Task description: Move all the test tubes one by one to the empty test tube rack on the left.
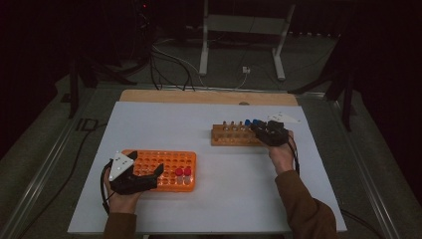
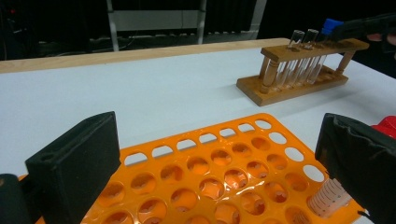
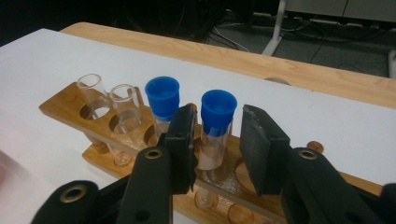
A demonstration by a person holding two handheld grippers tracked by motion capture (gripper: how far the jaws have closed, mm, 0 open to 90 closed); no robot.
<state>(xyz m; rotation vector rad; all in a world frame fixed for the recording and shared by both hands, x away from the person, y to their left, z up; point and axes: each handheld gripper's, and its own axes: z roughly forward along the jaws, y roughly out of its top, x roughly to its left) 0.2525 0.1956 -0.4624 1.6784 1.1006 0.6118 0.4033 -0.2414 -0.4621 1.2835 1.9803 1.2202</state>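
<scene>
Two racks are standing on the table: one orange plastic rack (image 1: 169,167) and one wooden rack (image 1: 234,135). Two red-capped tubes (image 1: 183,174) are sitting in the orange rack. In the wooden rack, two blue-capped tubes (image 3: 190,107) and two open clear tubes (image 3: 108,100) are showing in the right gripper view. Two grippers are working: left gripper (image 1: 157,174), right gripper (image 1: 256,127).

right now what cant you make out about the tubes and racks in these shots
- Right gripper view: whether the right gripper pads press the blue-capped tube; a gap shows on the right side.
- Left gripper view: the red-capped tube is hidden behind the left gripper jaw.
- High view: the wooden rack tubes are too small and dim to count.
- Orange rack: near rows cut off by the bottom edge.
</scene>
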